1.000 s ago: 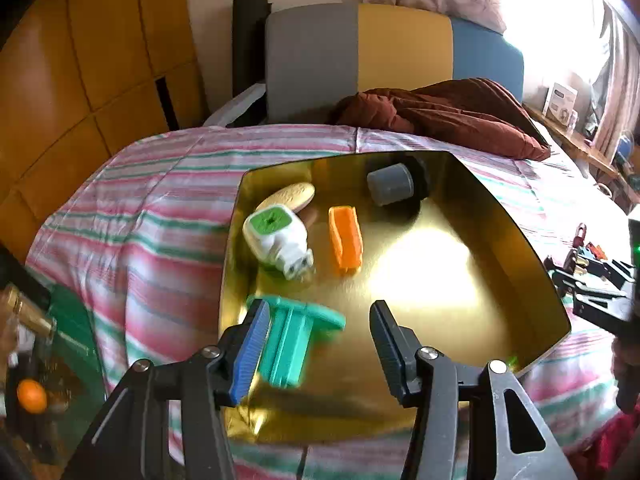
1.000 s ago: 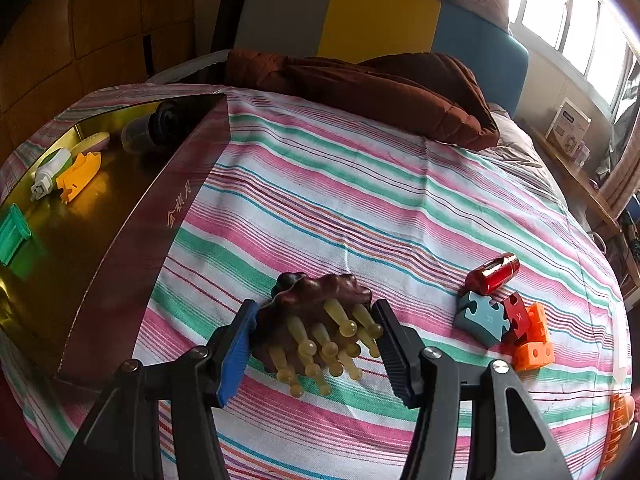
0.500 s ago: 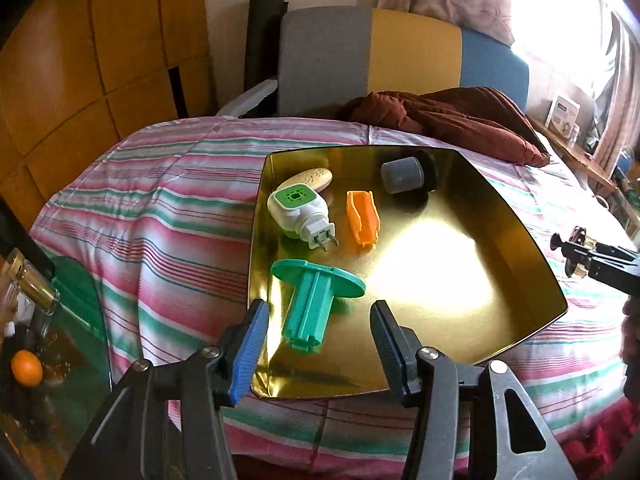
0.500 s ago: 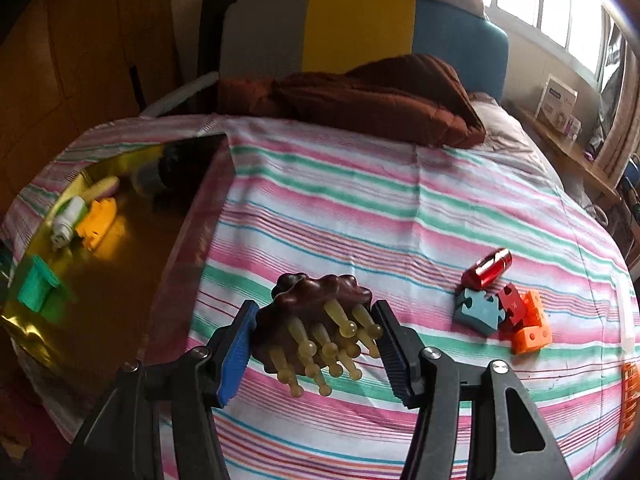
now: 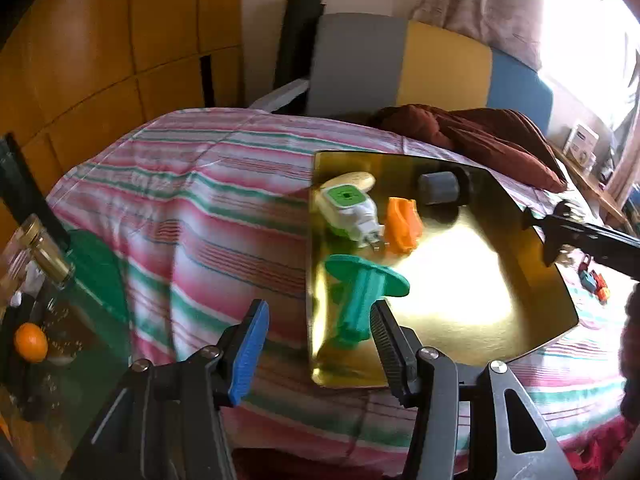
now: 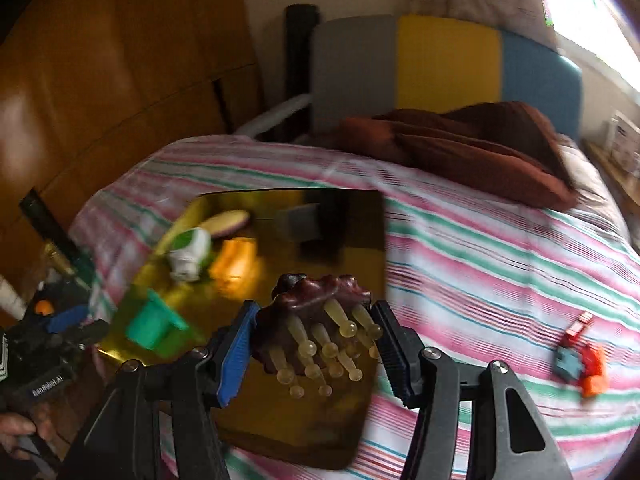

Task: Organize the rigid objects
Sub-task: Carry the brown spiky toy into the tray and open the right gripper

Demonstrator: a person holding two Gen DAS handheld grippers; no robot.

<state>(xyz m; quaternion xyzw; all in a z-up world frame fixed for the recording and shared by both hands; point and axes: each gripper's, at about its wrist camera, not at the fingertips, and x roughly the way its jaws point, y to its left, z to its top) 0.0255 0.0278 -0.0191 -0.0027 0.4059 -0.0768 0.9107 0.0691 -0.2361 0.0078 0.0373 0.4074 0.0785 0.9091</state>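
Right gripper (image 6: 312, 344) clenched on brown scalp massager (image 6: 316, 320), above gold tray's (image 6: 304, 432) near edge. Left gripper (image 5: 316, 344) released, empty, just off tray's near-left corner. Already in tray ahead: teal piece (image 5: 360, 300), white plug (image 5: 348, 212), orange block (image 5: 402, 226), grey cylinder (image 5: 438, 188). Left out: small toys (image 6: 580, 352) on bedspread, far right

Daylight floods in from the window (image 5: 592, 20) at the upper right of both views and burns out to white there. It throws a hard white glare across the gold tray (image 5: 532, 320) in the left wrist view. The right wrist view is dimmer and motion-smeared. Fisheye bending curves the edges, and the corners fall black.
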